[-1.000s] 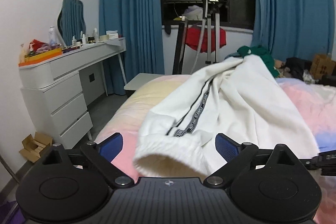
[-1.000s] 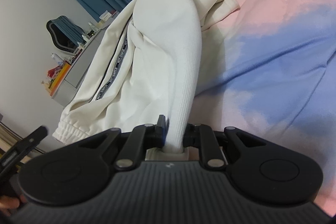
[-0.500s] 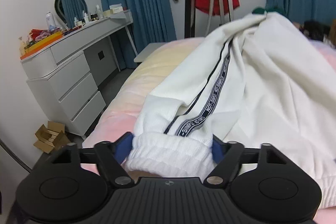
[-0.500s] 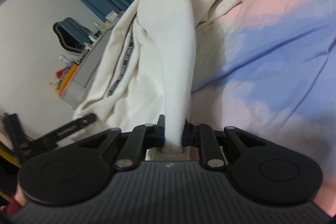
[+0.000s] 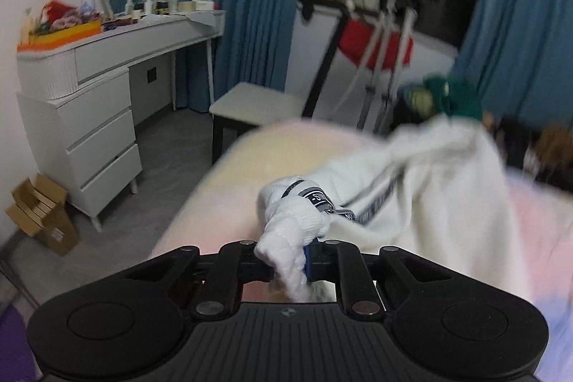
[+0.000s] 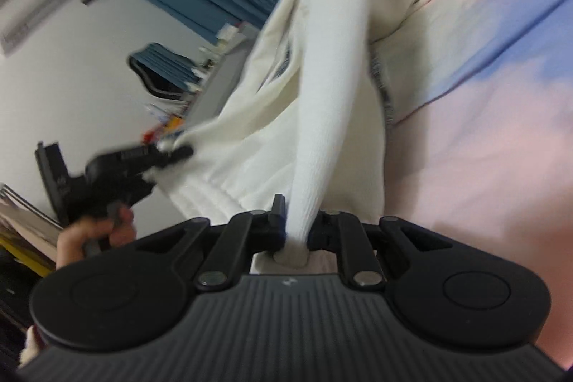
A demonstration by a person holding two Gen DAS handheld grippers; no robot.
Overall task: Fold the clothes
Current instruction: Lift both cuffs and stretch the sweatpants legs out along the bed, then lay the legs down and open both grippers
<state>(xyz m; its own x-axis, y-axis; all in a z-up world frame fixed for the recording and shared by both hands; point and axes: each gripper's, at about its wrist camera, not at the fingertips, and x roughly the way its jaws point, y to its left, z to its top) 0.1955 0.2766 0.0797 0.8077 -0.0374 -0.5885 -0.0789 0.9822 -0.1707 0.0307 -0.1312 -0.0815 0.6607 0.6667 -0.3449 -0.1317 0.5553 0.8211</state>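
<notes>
Now your left gripper (image 5: 286, 262) had just closed on the ribbed cuff (image 5: 293, 228) of the white garment (image 6: 333, 117); your right gripper (image 6: 295, 235) pinched another ribbed end, presumably to lift it off the bed (image 6: 483, 138) for spreading.

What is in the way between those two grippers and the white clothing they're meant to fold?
Nothing visible. The left gripper has just closed on the ribbed cuff of the white garment, and the right gripper is shut on another bunched part of it. The garment hangs over a pink and blue bedspread.
</notes>
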